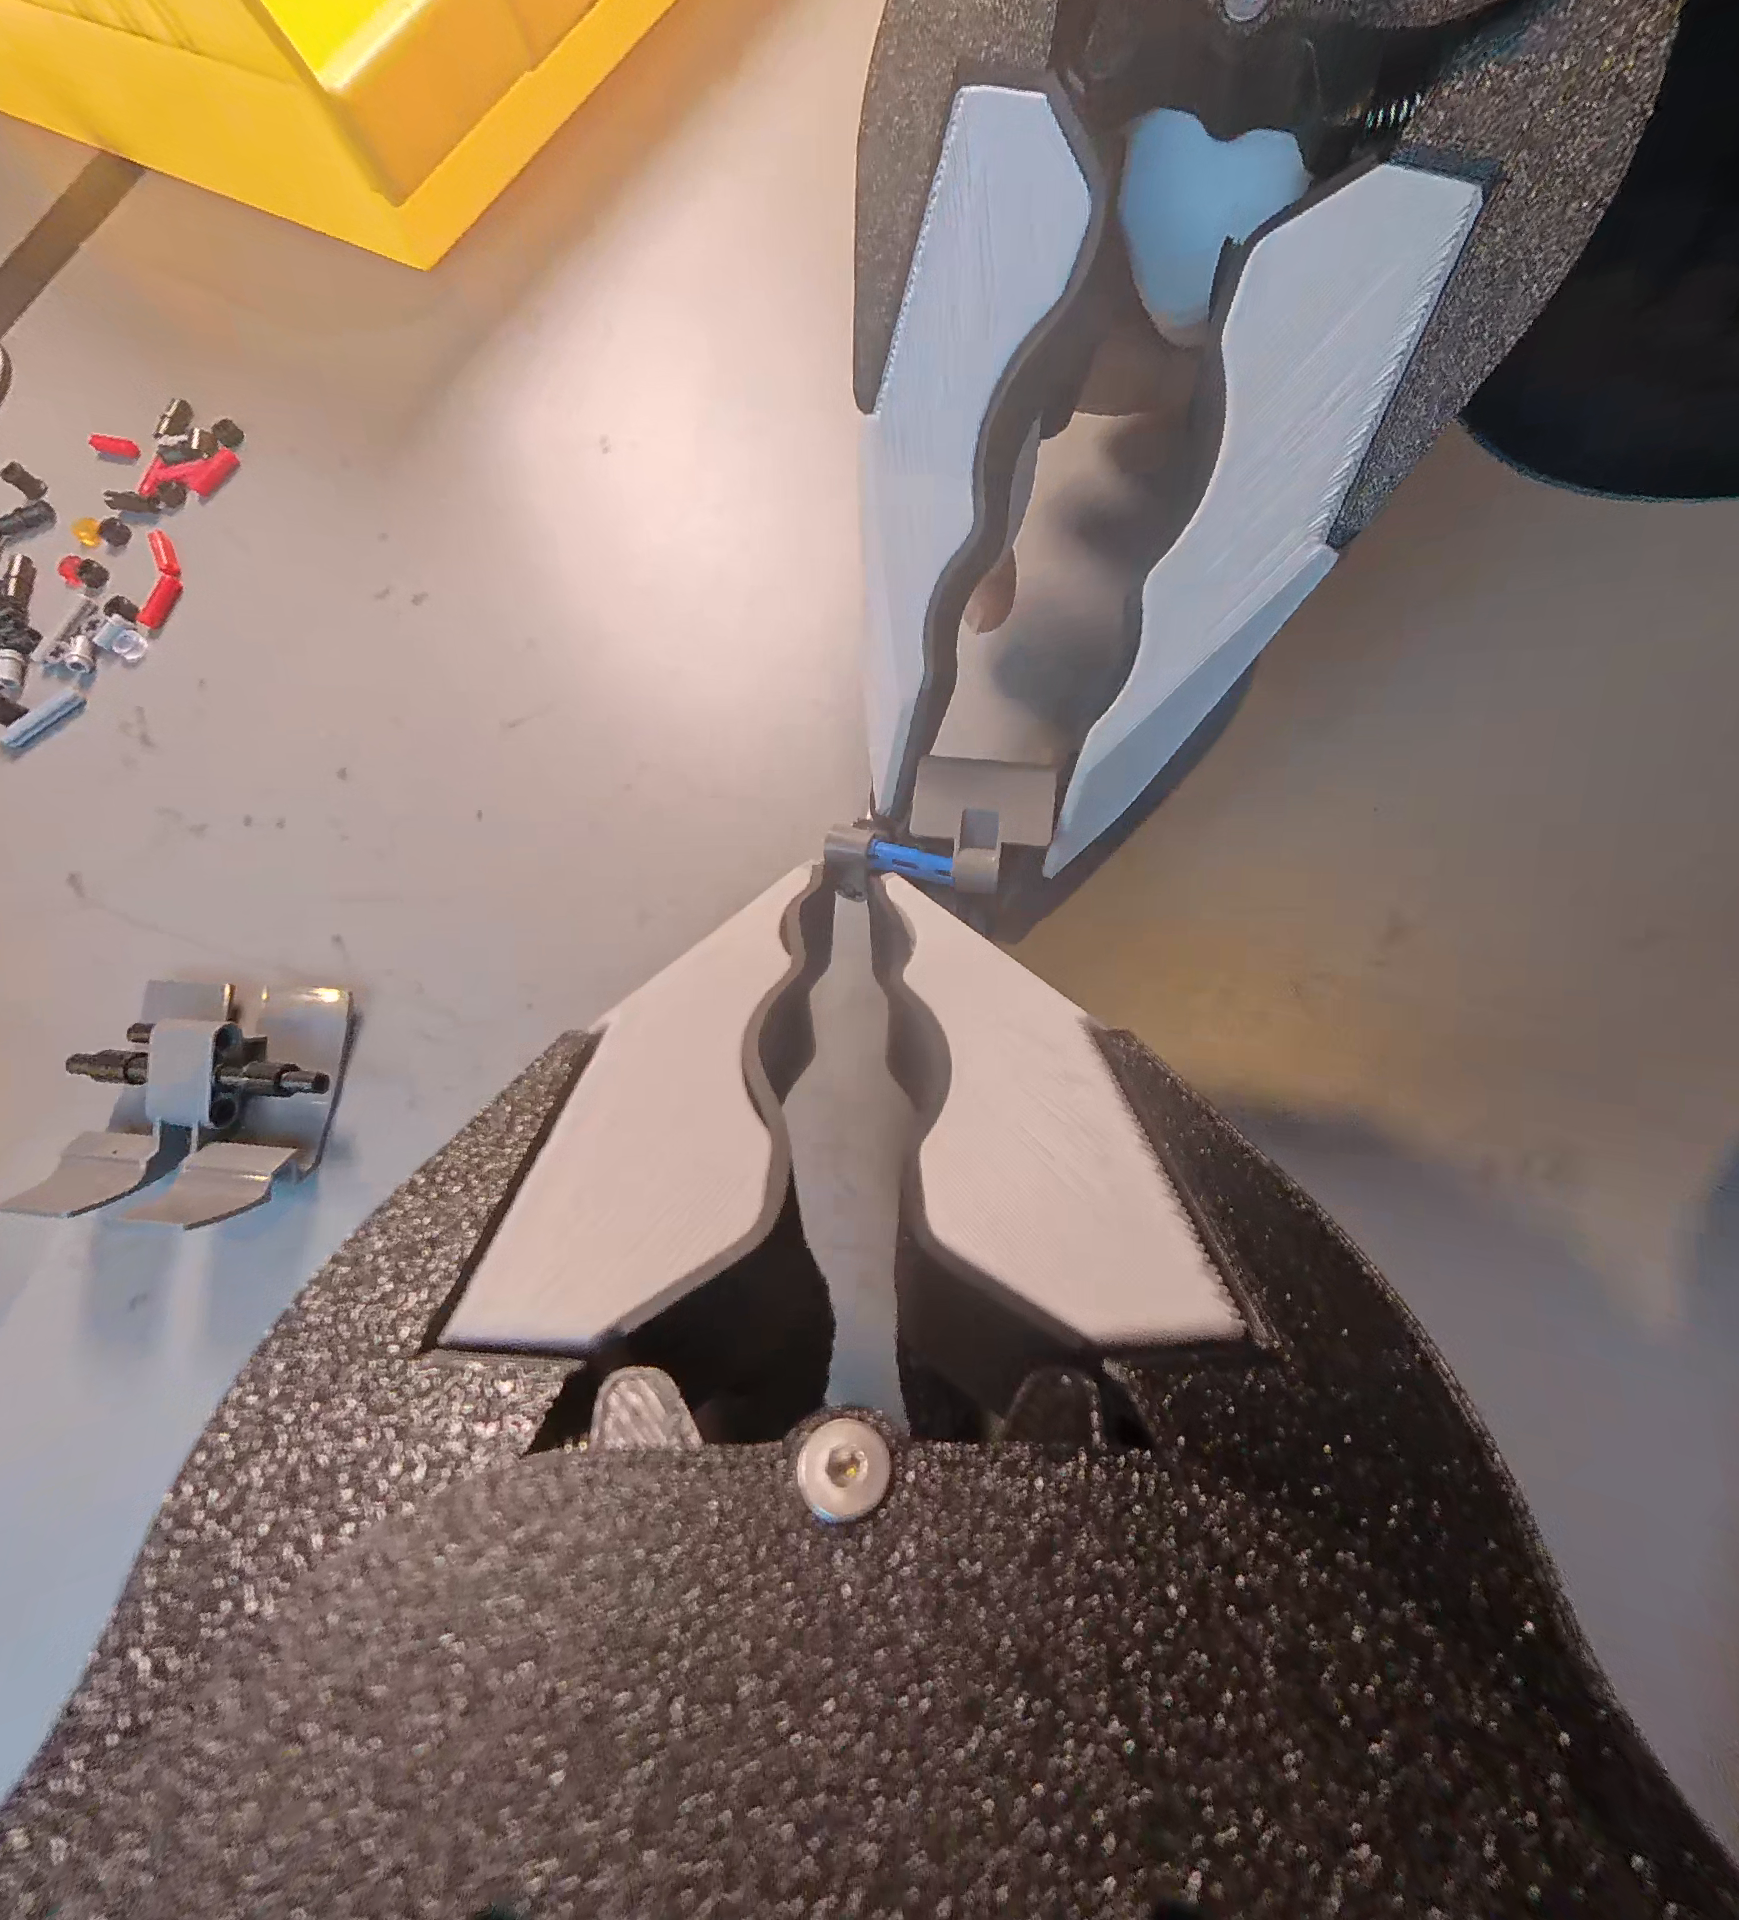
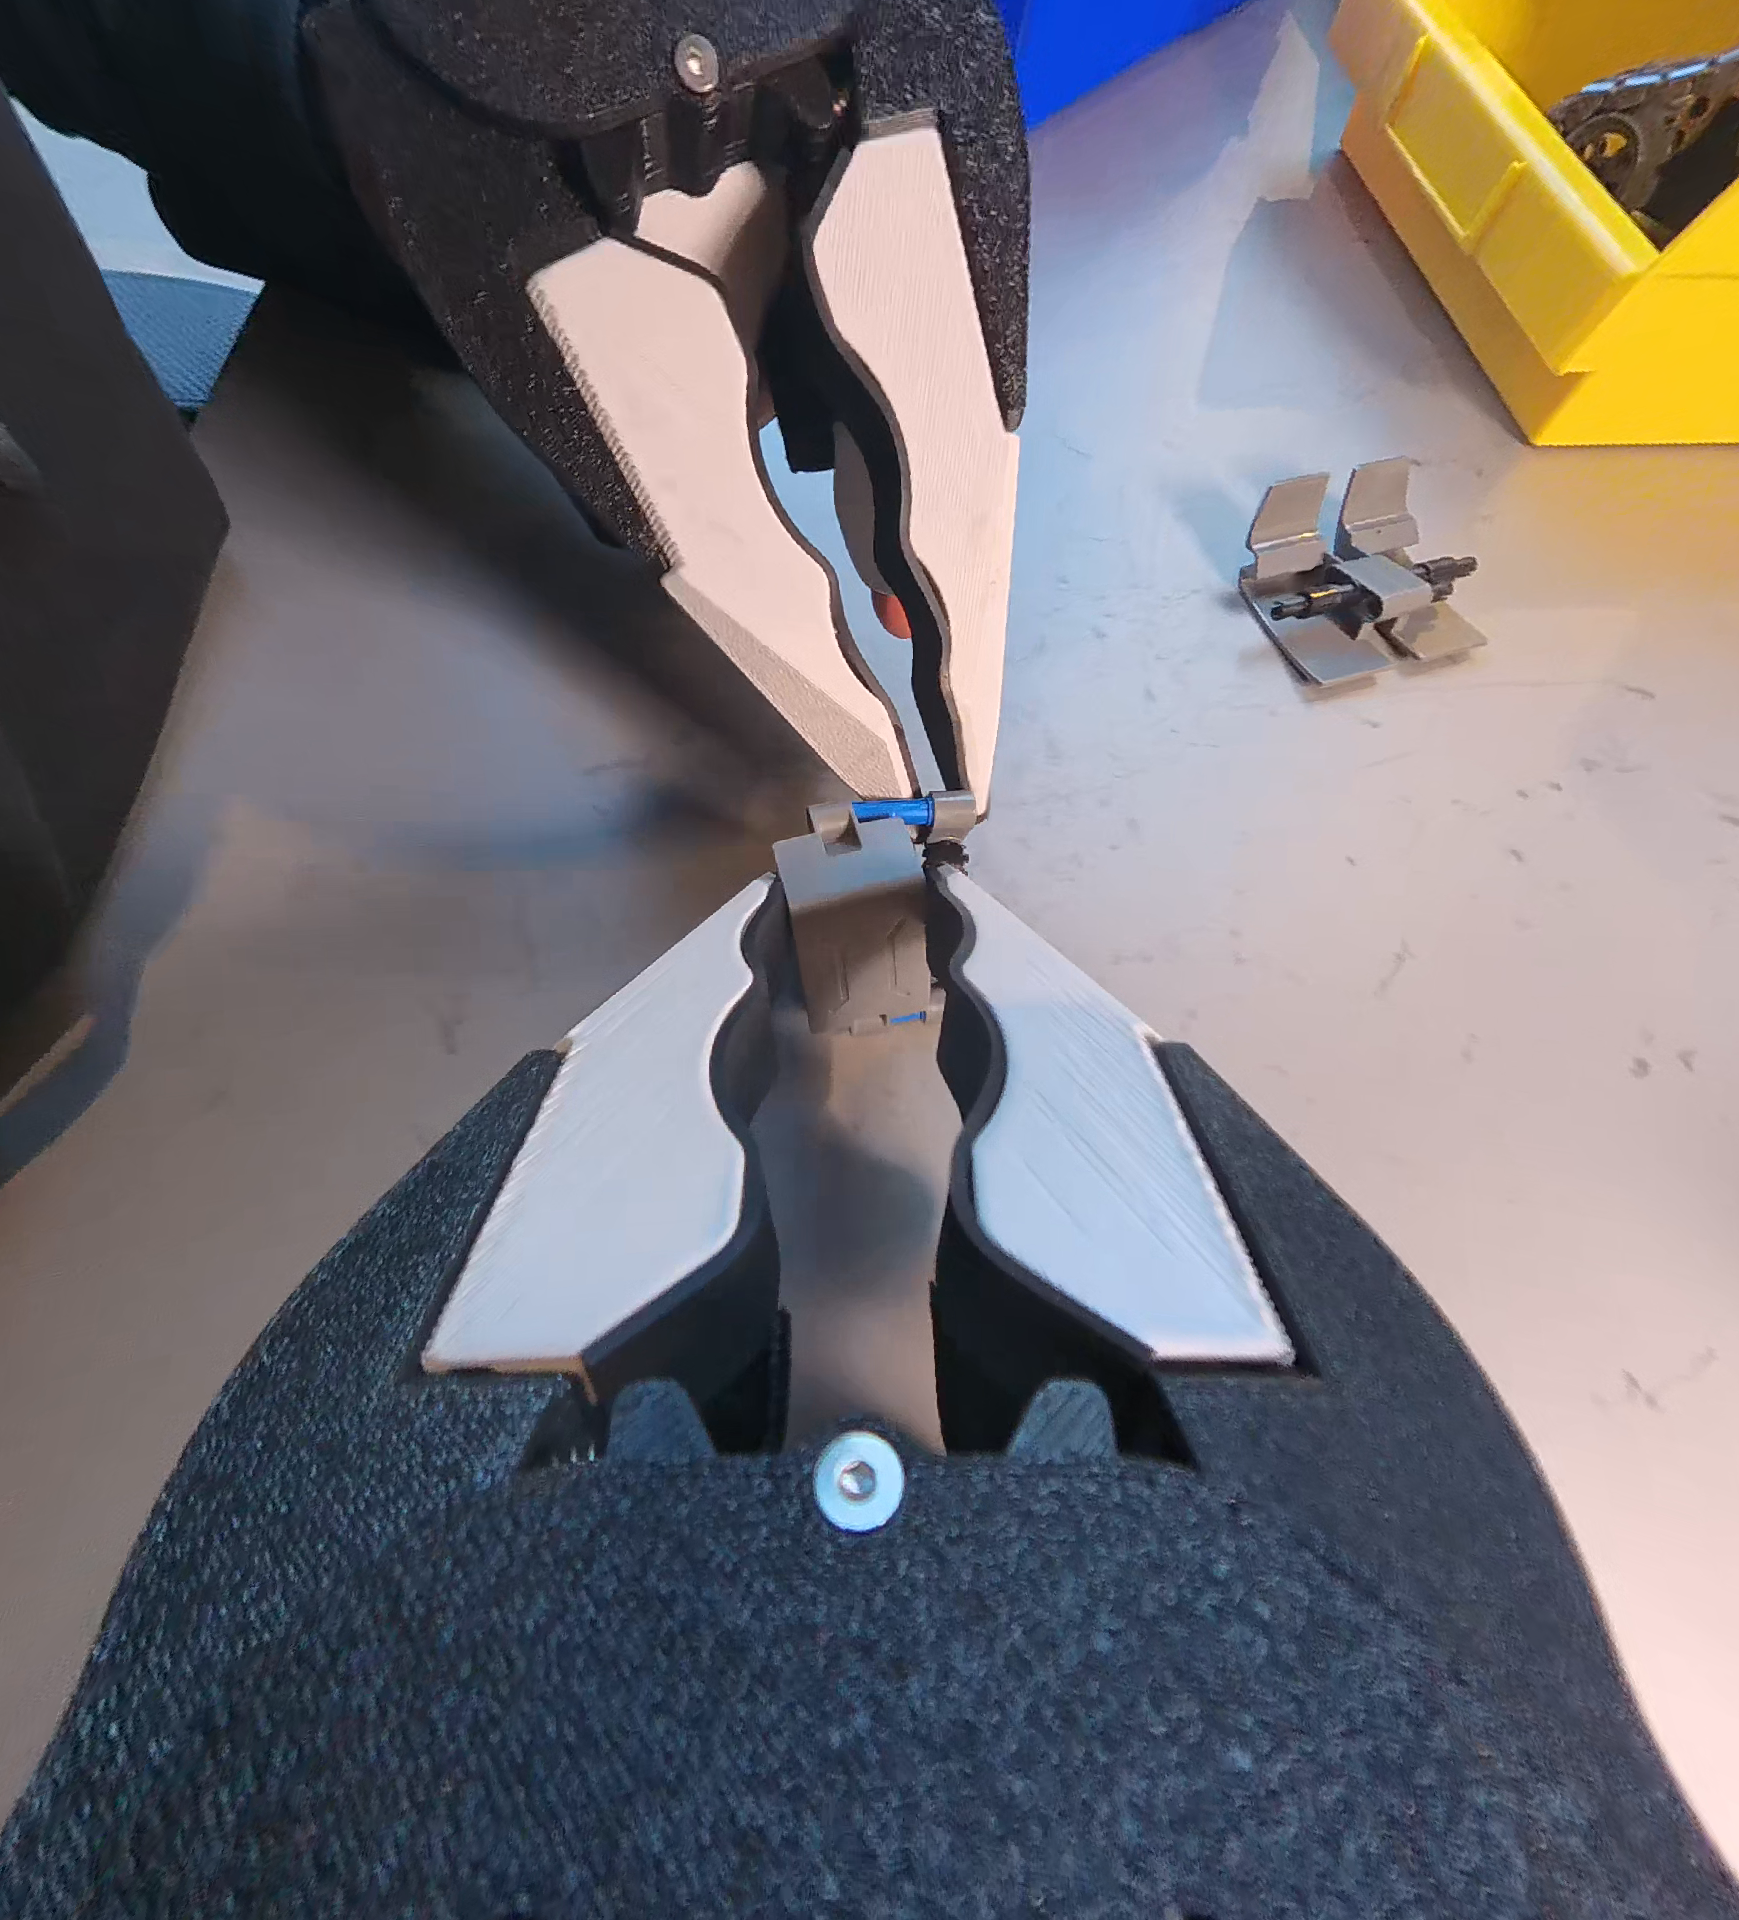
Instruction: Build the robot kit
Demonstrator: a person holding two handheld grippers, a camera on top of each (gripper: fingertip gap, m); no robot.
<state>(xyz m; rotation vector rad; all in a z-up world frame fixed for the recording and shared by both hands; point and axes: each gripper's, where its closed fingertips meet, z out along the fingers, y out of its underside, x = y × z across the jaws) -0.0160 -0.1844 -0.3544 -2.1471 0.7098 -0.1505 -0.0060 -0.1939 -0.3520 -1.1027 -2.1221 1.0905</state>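
Two handheld grippers meet tip to tip above a grey counter (image 2: 1364, 935). The left gripper (image 1: 849, 883) has its fingers pinched nearly together on a small grey connector (image 1: 849, 850). The right gripper (image 2: 849, 894) has its fingers narrowed around a grey curved panel piece (image 2: 854, 935). A blue pin (image 1: 906, 857) bridges the two parts, partly exposed. A finished-looking grey assembly (image 1: 200, 1091) lies aside, near loose small parts (image 1: 86, 571) and a yellow bin (image 1: 325, 114).
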